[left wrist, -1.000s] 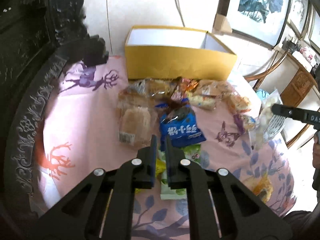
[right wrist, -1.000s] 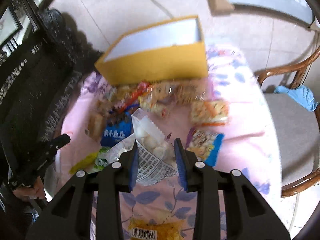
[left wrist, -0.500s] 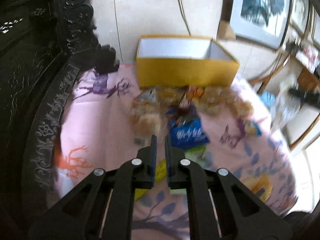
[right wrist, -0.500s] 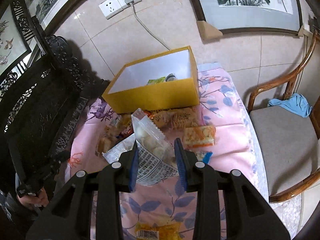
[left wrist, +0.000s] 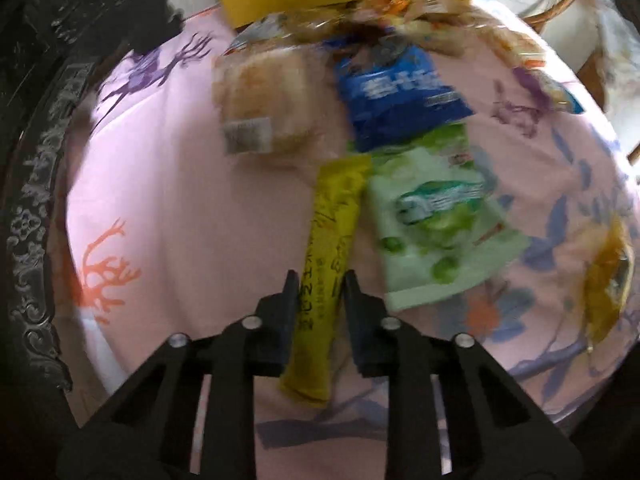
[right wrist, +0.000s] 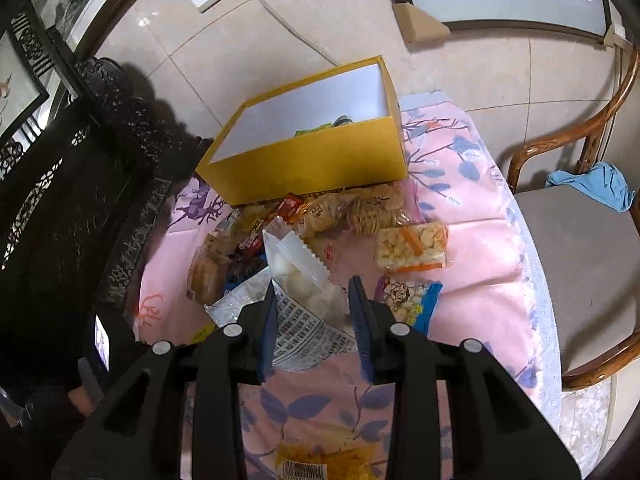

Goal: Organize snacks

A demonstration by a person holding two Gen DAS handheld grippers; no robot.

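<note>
The left gripper [left wrist: 318, 280] straddles a yellow stick pack [left wrist: 334, 236] lying on the desk [left wrist: 180, 208], apparently not yet squeezing it. The right gripper [right wrist: 312, 288] pinches a clear bag of white candies [right wrist: 298, 276], held above the snack pile before the yellow box [right wrist: 312, 160].

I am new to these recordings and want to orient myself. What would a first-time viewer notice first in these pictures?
First, the open yellow box at the far end of the pink patterned tablecloth, with a heap of snack packets just in front of it. Next, the right gripper holds a clear bag of white candies above the table. The left gripper is low over a long yellow stick packet, its fingers on either side, beside a green packet.
</note>
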